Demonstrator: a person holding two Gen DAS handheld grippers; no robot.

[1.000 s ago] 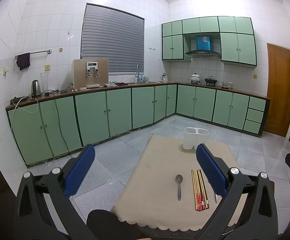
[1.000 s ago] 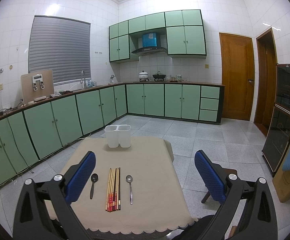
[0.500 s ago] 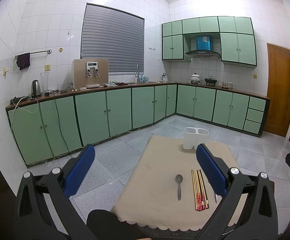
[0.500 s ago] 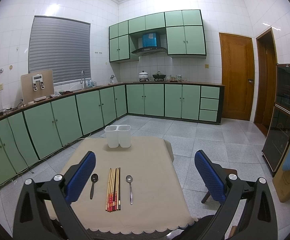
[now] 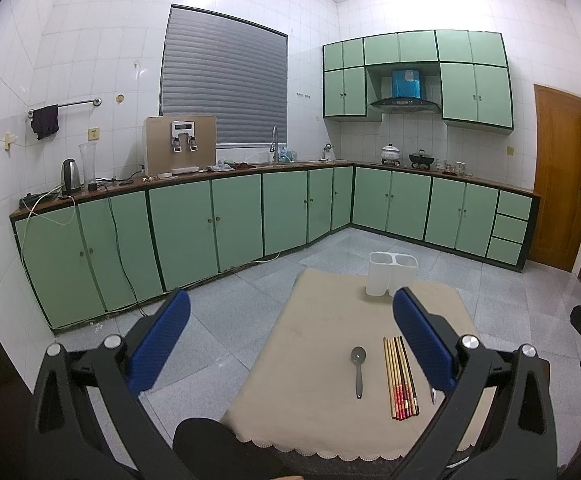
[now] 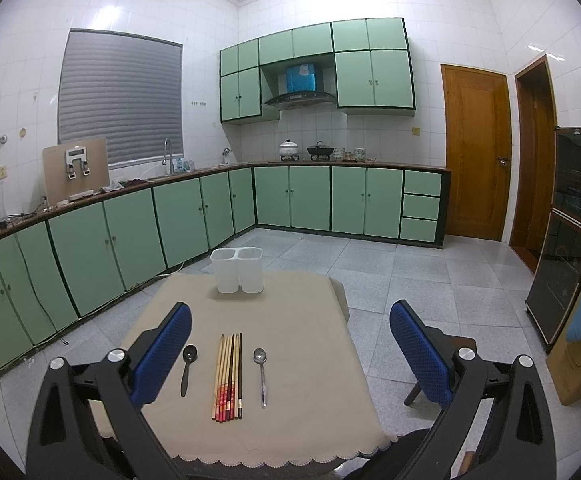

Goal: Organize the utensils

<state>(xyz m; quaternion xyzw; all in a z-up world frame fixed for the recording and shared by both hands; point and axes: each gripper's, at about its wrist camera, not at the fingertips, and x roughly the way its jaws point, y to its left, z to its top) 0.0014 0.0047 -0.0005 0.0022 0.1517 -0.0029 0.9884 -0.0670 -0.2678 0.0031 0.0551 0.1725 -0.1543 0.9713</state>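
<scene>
A small table with a beige cloth point(image 6: 298, 320) holds a white two-compartment utensil holder point(image 6: 237, 270) at its far edge. Near the front lie a dark spoon point(image 6: 187, 368), a bundle of several chopsticks point(image 6: 228, 376) and a silver spoon point(image 6: 261, 374), side by side. In the left wrist view the holder point(image 5: 391, 273), a spoon point(image 5: 358, 370) and the chopsticks point(image 5: 400, 378) show too; the second spoon is mostly hidden behind the right finger. My left gripper point(image 5: 290, 344) and right gripper point(image 6: 290, 346) are both open and empty, held above the table's near edge.
Green cabinets point(image 6: 194, 216) and a counter run along the far walls. Tiled floor surrounds the table. A wooden stool point(image 6: 416, 390) stands at the table's right. A dark glass cabinet point(image 6: 566, 232) and wooden doors point(image 6: 474, 152) are on the right.
</scene>
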